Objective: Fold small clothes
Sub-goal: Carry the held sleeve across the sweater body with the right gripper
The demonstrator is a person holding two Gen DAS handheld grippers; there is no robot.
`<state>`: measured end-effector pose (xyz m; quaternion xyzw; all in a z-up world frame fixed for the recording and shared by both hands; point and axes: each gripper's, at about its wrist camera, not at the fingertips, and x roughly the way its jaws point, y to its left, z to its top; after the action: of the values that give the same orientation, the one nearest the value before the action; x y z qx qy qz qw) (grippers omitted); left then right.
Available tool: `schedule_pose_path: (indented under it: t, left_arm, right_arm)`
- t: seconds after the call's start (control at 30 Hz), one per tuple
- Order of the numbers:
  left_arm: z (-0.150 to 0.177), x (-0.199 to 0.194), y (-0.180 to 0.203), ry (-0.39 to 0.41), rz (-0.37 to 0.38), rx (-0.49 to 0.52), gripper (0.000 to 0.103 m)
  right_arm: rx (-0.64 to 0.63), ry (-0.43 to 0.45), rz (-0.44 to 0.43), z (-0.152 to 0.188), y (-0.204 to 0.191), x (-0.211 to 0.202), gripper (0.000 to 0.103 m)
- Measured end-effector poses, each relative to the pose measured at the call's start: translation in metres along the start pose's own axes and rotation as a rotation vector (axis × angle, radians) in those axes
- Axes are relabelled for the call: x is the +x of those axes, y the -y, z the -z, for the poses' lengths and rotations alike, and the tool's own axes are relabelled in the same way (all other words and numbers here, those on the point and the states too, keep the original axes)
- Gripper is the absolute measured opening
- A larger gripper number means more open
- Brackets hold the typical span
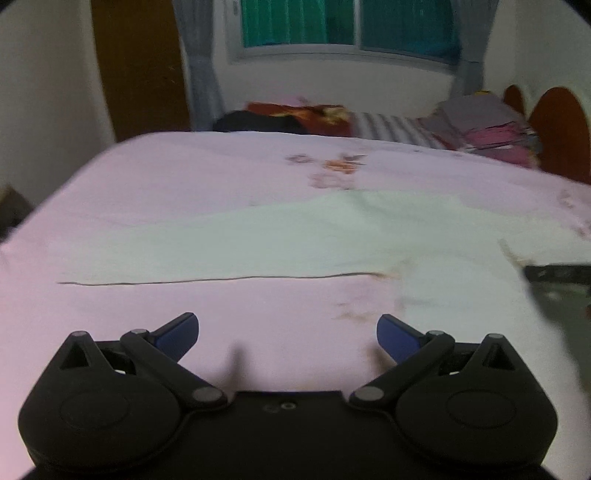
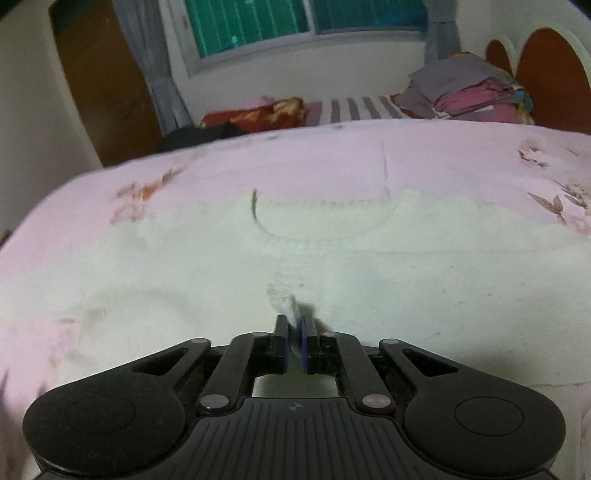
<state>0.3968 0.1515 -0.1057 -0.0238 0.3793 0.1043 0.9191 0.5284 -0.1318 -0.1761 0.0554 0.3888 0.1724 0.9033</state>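
The left tongs [image 1: 287, 332], black with blue tips, hang released, the two tips spread wide apart over bare pink floral bedsheet [image 1: 166, 184], touching nothing; just beyond them, toward twelve o'clock, the pale cream cotton garment [image 1: 258, 240] lies flat on the bed, its dark-edged hem running straight across the left wrist view; at three o'clock in that view a blurred dark shape sits at the frame's edge, too smeared to identify. In the right wrist view the same cream garment [image 2: 221, 266] spreads across the sheet [image 2: 332, 155], its curved ribbed neckline [image 2: 317, 221] lying at twelve o'clock; the right tongs [image 2: 294, 326] are clenched on a small pinch of this fabric, which bunches up between the blue pads at the near edge. Far behind, at eleven o'clock, a brown wooden wardrobe [image 2: 103, 92] stands by the green-lit window [image 2: 295, 22]; at one o'clock a stack of folded grey and pink clothes [image 2: 465, 96] rests against the rounded red-brown headboard [image 2: 550, 81].
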Motion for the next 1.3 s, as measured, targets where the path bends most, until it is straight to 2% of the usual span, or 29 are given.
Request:
schedule_pose_path:
  t: [0.03, 0.1, 0.13, 0.17, 0.23, 0.33, 0.37, 0.43, 0.5, 0.57, 0.63, 0.67, 0.73, 0.8, 0.9, 1.0, 1.2, 1.3]
  left_arm:
    - [-0.002, 0.002, 0.006, 0.000, 0.027, 0.003, 0.103]
    - [-0.010, 0.006, 0.023, 0.001, 0.063, 0.008, 0.102]
    - [-0.013, 0.009, 0.033, -0.001, 0.089, 0.011, 0.101]
    - [-0.017, 0.013, 0.042, -0.005, 0.126, 0.013, 0.099]
    - [-0.024, 0.023, 0.065, -0.020, 0.210, 0.013, 0.079]
    - [-0.031, 0.045, 0.106, -0.069, 0.335, 0.018, 0.064]
    - [-0.032, 0.051, 0.117, -0.081, 0.367, 0.017, 0.061]
    - [-0.035, 0.069, 0.140, -0.125, 0.430, 0.013, 0.047]
    - [-0.039, 0.084, 0.156, -0.153, 0.482, -0.012, 0.043]
    - [-0.042, 0.100, 0.169, -0.186, 0.489, -0.025, 0.036]
    - [-0.043, 0.107, 0.174, -0.211, 0.516, -0.059, 0.024]
    - [-0.042, 0.110, 0.176, -0.215, 0.529, -0.076, 0.021]
    - [-0.044, 0.117, 0.180, -0.219, 0.538, -0.066, 0.003]
    - [-0.045, 0.121, 0.181, -0.211, 0.536, -0.062, 0.003]
    - [-0.053, 0.105, 0.169, -0.133, 0.529, -0.041, 0.003]
    - [-0.062, 0.093, 0.140, -0.076, 0.487, -0.038, 0.003]
    - [-0.061, 0.096, 0.075, -0.063, 0.407, -0.102, 0.003]
    - [-0.061, 0.099, 0.063, -0.063, 0.390, -0.132, 0.003]
  right_arm:
    - [-0.012, 0.006, 0.005, 0.001, -0.003, -0.004, 0.005]
    - [-0.016, 0.013, 0.002, 0.002, 0.001, -0.010, 0.031]
    - [-0.009, 0.028, 0.005, 0.004, 0.006, -0.017, 0.065]
    - [-0.004, 0.057, 0.018, 0.007, 0.010, -0.025, 0.077]
    - [0.003, 0.070, 0.016, 0.013, 0.021, -0.040, 0.076]
    - [0.078, 0.052, 0.009, 0.022, 0.047, -0.061, 0.038]
    - [0.104, 0.042, 0.022, 0.026, 0.058, -0.066, 0.033]
    - [0.149, 0.044, 0.039, 0.032, 0.076, -0.079, 0.029]
    - [0.191, 0.041, 0.063, 0.037, 0.094, -0.087, 0.029]
    - [0.223, 0.048, 0.078, 0.040, 0.107, -0.094, 0.029]
    - [0.250, 0.049, 0.088, 0.042, 0.120, -0.102, 0.029]
    - [0.261, 0.050, 0.092, 0.042, 0.124, -0.103, 0.029]
    - [0.281, 0.052, 0.092, 0.041, 0.130, -0.103, 0.029]
    - [0.293, 0.048, 0.101, 0.040, 0.134, -0.102, 0.029]
    - [0.312, 0.043, 0.096, 0.037, 0.140, -0.100, 0.029]
    - [0.308, 0.040, 0.103, 0.038, 0.141, -0.098, 0.029]
    - [0.290, 0.029, 0.146, 0.033, 0.136, -0.088, 0.029]
    - [0.279, 0.024, 0.161, 0.030, 0.134, -0.085, 0.029]
